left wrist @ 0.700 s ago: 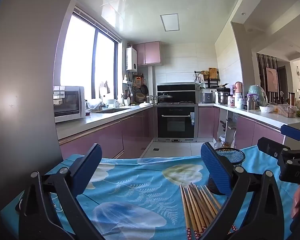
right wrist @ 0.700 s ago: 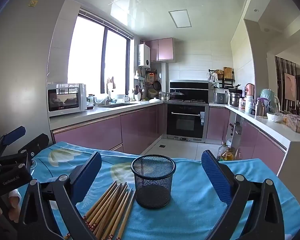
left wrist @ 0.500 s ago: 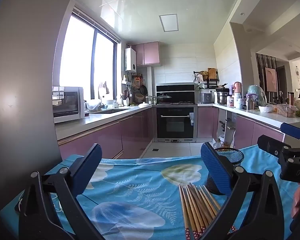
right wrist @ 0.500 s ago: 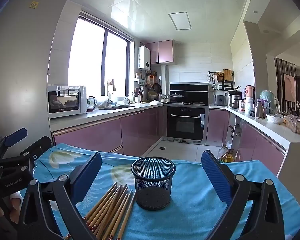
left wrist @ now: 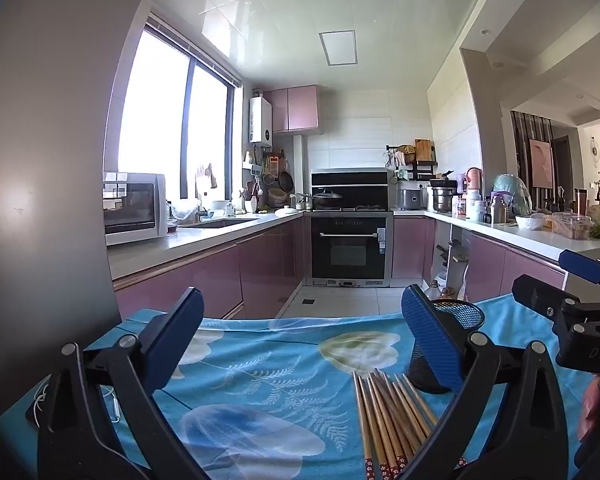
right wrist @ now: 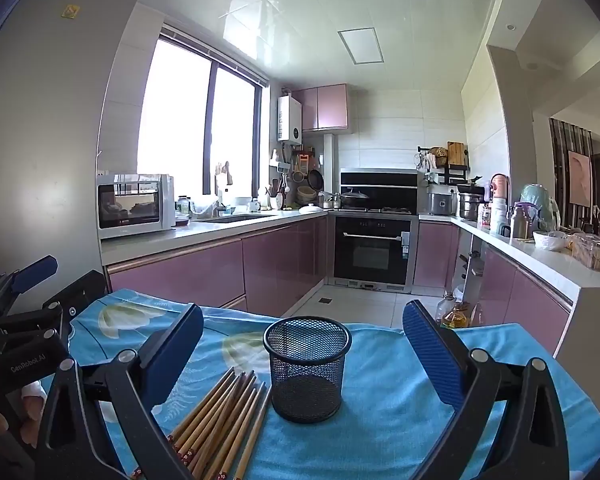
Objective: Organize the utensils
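Several wooden chopsticks (left wrist: 392,416) lie in a fan on the blue floral tablecloth (left wrist: 260,380); they also show in the right wrist view (right wrist: 220,424). A black mesh cup (right wrist: 307,368) stands upright and empty just right of them; in the left wrist view the mesh cup (left wrist: 460,316) is partly hidden behind a finger. My left gripper (left wrist: 300,340) is open and empty above the cloth, left of the chopsticks. My right gripper (right wrist: 300,356) is open and empty, with the cup straight ahead between its fingers.
The table's far edge drops to a tiled kitchen floor (right wrist: 360,308). A grey fridge wall (left wrist: 40,160) stands close on the left. Purple cabinets with counters (right wrist: 180,264) run along both sides. Bottles (right wrist: 454,314) stand on the floor past the table's right end.
Both views have tilted up very slightly. The chopsticks and the cup have not moved, and both grippers stay open.
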Available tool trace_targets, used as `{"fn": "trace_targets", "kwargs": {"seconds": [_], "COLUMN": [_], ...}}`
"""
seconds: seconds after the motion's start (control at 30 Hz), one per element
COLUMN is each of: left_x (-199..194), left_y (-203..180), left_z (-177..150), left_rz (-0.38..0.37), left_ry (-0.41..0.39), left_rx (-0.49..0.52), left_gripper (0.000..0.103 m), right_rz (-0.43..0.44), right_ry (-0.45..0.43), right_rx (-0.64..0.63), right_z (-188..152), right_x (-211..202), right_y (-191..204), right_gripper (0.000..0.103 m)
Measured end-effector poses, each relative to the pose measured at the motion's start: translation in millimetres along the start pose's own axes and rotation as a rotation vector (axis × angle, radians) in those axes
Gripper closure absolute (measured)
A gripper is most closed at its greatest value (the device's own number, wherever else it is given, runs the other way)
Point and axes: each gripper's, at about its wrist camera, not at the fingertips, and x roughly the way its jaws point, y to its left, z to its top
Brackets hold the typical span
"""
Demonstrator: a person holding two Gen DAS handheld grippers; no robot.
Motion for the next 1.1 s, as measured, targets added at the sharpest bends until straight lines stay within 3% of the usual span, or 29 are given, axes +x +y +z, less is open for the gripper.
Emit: {"fn": "trace_targets", "kwargs": {"seconds": [1.1], "left_x": [1.0], "left_y": [0.9], "left_z": [0.3], "left_rz": [-0.001], "left_ry": [0.0], "left_rx": [-0.007], "left_gripper": [0.006], "right_rz": [0.005], "right_ry": [0.013], "right_rx": [0.013], "right_z": [-1.8], "right_x": [2.5], "right_y": [-4.5], "right_gripper": [0.006]}}
